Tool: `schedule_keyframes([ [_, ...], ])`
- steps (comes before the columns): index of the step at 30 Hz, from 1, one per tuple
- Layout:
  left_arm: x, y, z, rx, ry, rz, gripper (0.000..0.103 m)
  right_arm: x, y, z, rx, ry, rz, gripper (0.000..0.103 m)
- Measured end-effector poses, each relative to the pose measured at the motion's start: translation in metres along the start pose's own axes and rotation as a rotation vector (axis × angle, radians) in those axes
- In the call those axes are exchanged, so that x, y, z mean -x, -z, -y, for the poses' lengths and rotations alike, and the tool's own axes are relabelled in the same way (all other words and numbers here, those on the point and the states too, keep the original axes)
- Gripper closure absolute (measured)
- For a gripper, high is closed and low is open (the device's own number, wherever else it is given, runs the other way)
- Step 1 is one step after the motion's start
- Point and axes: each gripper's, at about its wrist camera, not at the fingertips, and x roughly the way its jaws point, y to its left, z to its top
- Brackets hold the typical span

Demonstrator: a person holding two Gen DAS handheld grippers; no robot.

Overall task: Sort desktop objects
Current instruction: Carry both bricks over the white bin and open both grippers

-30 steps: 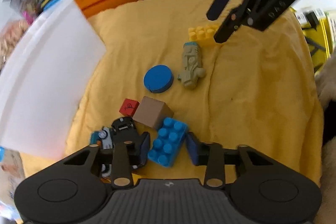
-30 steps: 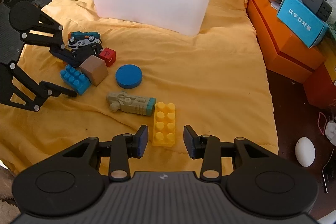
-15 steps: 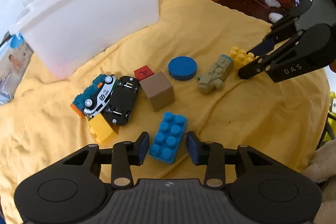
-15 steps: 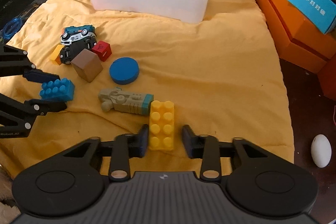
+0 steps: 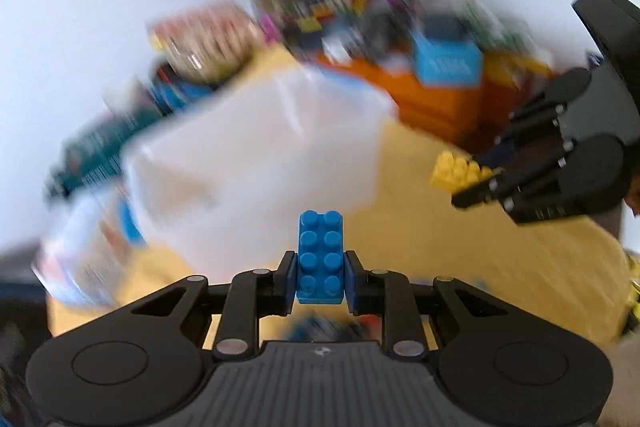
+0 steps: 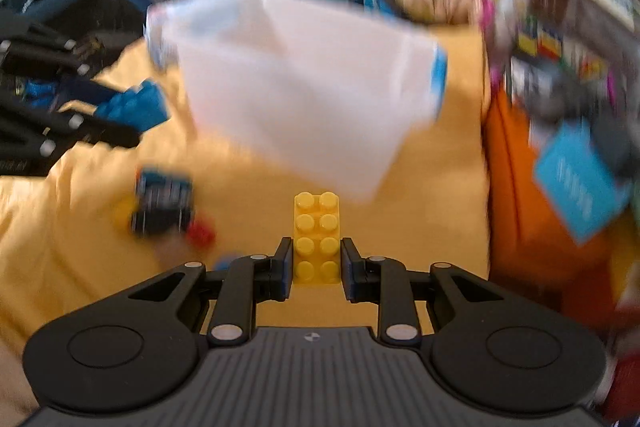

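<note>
While both claws angle downward above the yellow cloth, the left claw is closing on a blue brick; the right claw clamps a yellow brick, both short of the white bin.

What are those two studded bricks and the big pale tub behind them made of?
The blue brick and the yellow brick look like moulded hard plastic: crisp round studs, even colour, a slight sheen. The tub seems to be thin, milky, translucent plastic, though the blur makes that less sure.
</note>
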Motion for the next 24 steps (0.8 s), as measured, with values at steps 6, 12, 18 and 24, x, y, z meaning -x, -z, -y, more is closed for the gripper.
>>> schedule_keyframes([
  [6,-0.027,-0.051,-0.048,0.009,-0.125,0.064,0.076,-0.005,-0.078,0.013,0.059,0.032,0.172,0.076],
  [12,-0.082,-0.057,-0.075,0.09,-0.155,-0.018,0.076,-0.053,-0.114,0.021,0.029,0.014,0.167,0.076],
  [18,-0.113,-0.04,-0.084,0.167,-0.153,-0.063,0.073,-0.097,-0.111,0.023,0.007,0.001,0.098,0.074],
  [24,-0.102,-0.041,-0.085,0.177,-0.184,-0.049,0.053,-0.101,-0.106,0.029,-0.023,-0.025,0.087,0.067],
])
